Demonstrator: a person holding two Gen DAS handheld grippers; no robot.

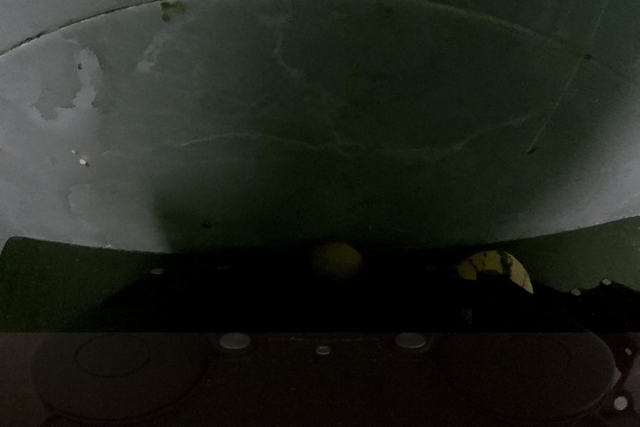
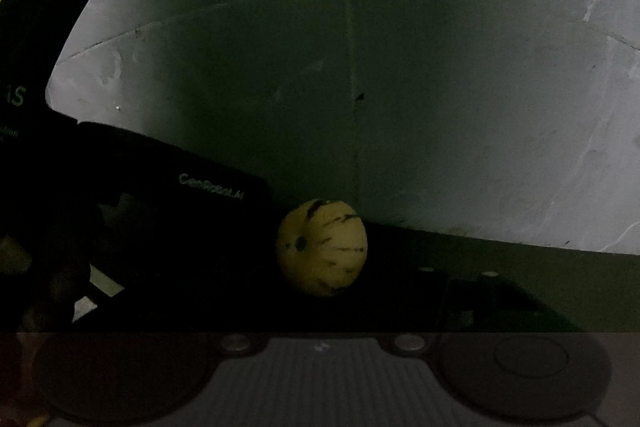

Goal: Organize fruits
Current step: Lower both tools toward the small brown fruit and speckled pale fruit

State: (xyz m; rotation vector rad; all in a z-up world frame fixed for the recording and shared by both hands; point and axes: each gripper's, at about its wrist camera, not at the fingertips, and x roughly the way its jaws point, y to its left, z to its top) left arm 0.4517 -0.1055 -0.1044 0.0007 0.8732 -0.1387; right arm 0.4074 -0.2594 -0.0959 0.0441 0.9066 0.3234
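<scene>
The scene is very dark. In the left wrist view a plain yellow round fruit (image 1: 336, 259) sits dead ahead on a dark surface. A yellow fruit with dark streaks (image 1: 496, 269) lies to its right, partly behind black gripper parts. My left gripper (image 1: 336, 291) is lost in shadow and its jaws are unreadable. In the right wrist view the streaked yellow fruit (image 2: 322, 247) lies in the middle, just ahead of my right gripper (image 2: 320, 303). One dark finger (image 2: 488, 291) shows to its right, apart from the fruit; the other finger is hidden in blackness.
A scuffed grey wall (image 1: 320, 87) stands close behind the fruits in both views. The black body of the left gripper tool (image 2: 168, 195) fills the left side of the right wrist view, close to the streaked fruit. The dark surface (image 2: 540, 267) runs along the wall's foot.
</scene>
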